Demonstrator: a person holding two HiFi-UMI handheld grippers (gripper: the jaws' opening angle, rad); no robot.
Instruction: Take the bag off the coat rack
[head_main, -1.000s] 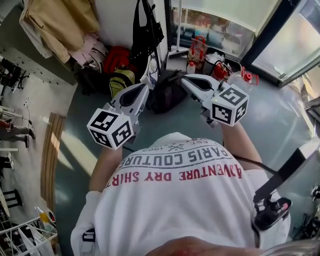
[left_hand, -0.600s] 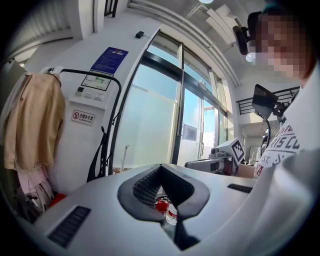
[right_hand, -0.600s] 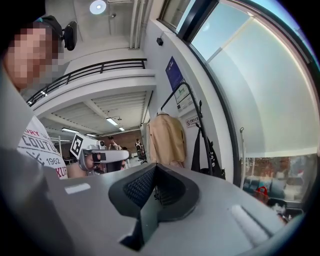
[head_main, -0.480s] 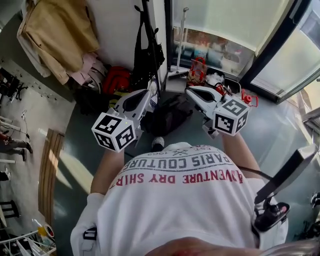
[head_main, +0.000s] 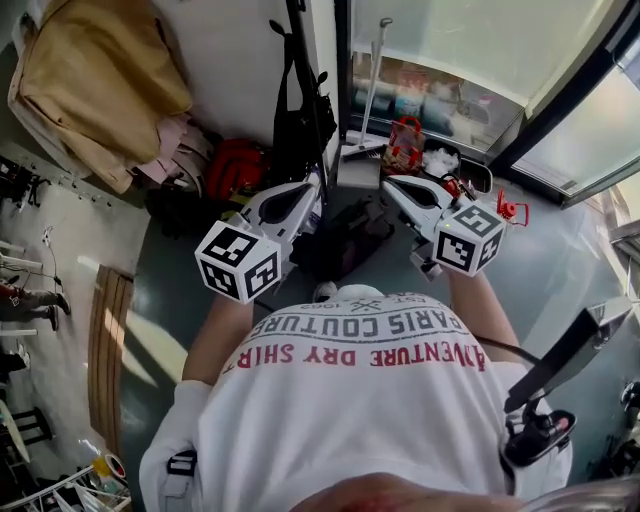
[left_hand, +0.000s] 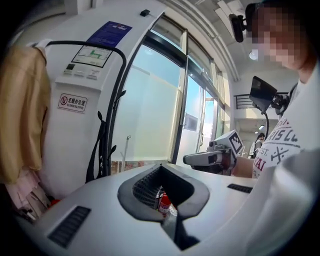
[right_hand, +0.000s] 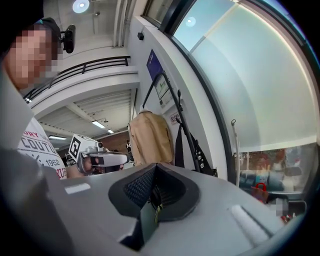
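Note:
A black bag (head_main: 298, 115) hangs by its straps from the black coat rack (head_main: 296, 30) against the white wall. In the left gripper view the bag (left_hand: 101, 150) hangs left of centre below the rack's curved tube (left_hand: 118, 95). In the right gripper view the bag (right_hand: 193, 150) is ahead, beside a tan coat (right_hand: 149, 137). My left gripper (head_main: 316, 186) is shut and empty, held short of the bag. The right gripper (head_main: 386, 184) is beside it, also shut and empty. Neither touches the bag or the rack.
A tan coat (head_main: 95, 85) hangs on the rack's left side. A red bag (head_main: 235, 165) and a second black bag (head_main: 340, 235) lie on the floor below. Red fire extinguishers (head_main: 455, 187) stand to the right by the glass doors (head_main: 450, 60).
Both grippers have moved forward together toward the rack. The hanging bag and the wall now lie closer, right ahead of the gripper tips. Both stay shut.

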